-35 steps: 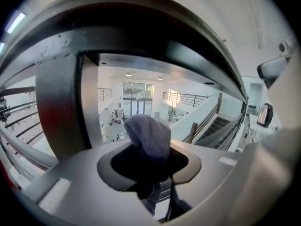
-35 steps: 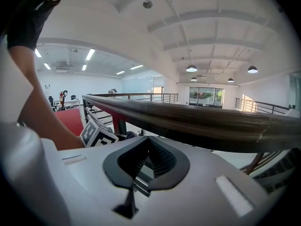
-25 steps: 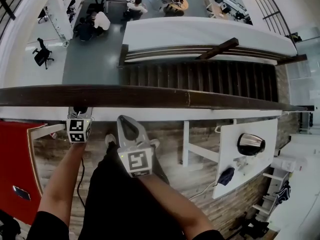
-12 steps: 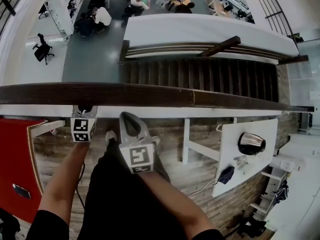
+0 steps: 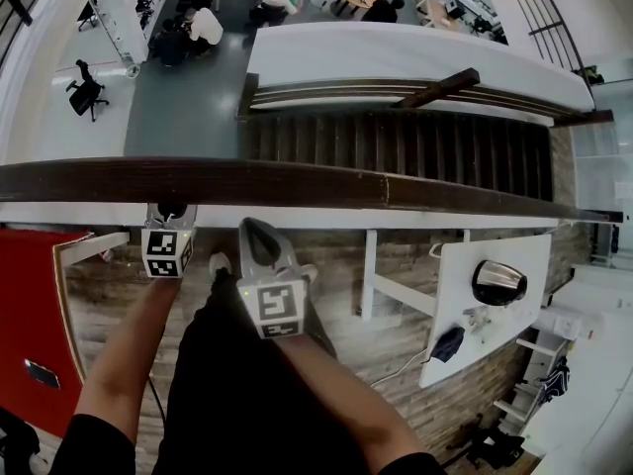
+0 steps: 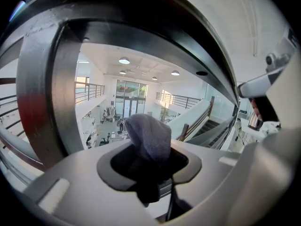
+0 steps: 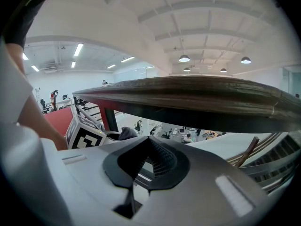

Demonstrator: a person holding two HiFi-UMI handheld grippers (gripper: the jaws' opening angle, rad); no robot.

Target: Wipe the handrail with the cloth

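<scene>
The dark wooden handrail (image 5: pixel 297 182) runs straight across the head view. My left gripper (image 5: pixel 170 216) sits just under its near side at the left, shut on a bunched grey cloth (image 6: pixel 148 134). In the left gripper view (image 6: pixel 149 163) the cloth sticks up from between the jaws, and the rail (image 6: pixel 155 39) arches close overhead. My right gripper (image 5: pixel 255 234) is lower and to the right, below the rail and apart from it. In the right gripper view (image 7: pixel 146 160) its ribbed jaws meet with nothing between them. The rail (image 7: pixel 188 98) crosses above, with the left gripper's marker cube (image 7: pixel 87 135) at the left.
Beyond the rail the floor drops to a staircase (image 5: pixel 396 146) and a lower floor with people at desks (image 5: pixel 198 28). A red panel (image 5: pixel 30 315) stands at the left. At the right is a white table (image 5: pixel 465 334) with a dark rounded object (image 5: pixel 497 283).
The left gripper with the cloth has slid a little to the right under the rail. The right gripper has barely moved.
</scene>
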